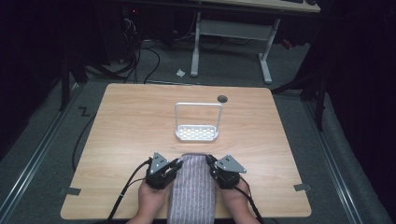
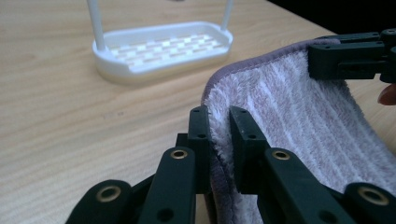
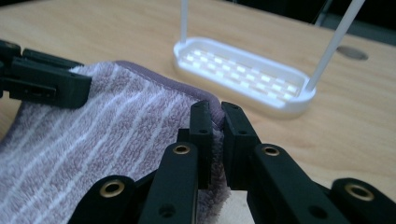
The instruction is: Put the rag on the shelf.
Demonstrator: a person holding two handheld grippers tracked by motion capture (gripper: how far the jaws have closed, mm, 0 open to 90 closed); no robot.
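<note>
step: we judge we're lifting the towel (image 1: 193, 186) by its two far corners, likely to hang it over the white rack (image 1: 197, 122)
towel place: lies on the table (image 1: 126, 126) at the near edge, between our hands, near end running off toward us; rack stands just beyond its far edge, apart from it
left gripper (image 2: 218, 122): jaws clamped on the towel's left far corner, fabric pinched between them, only cloth thickness of gap
right gripper (image 3: 217, 119): jaws closed on the right far corner at the hem, cloth squeezed between
fingers: both pairs nearly fully closed, grasping towel, touching nothing else we can see
how to do it well: we should raise both corners together and level, keep the far edge taut between grippers so it doesn't sag or fold
also: keep grips firm, plush cloth may slip; lift high enough to clear the rack's top bar (image 1: 198, 104) before moving forward
risk: dragging towel could knock the light rack; uneven pull would skew the drape
</note>
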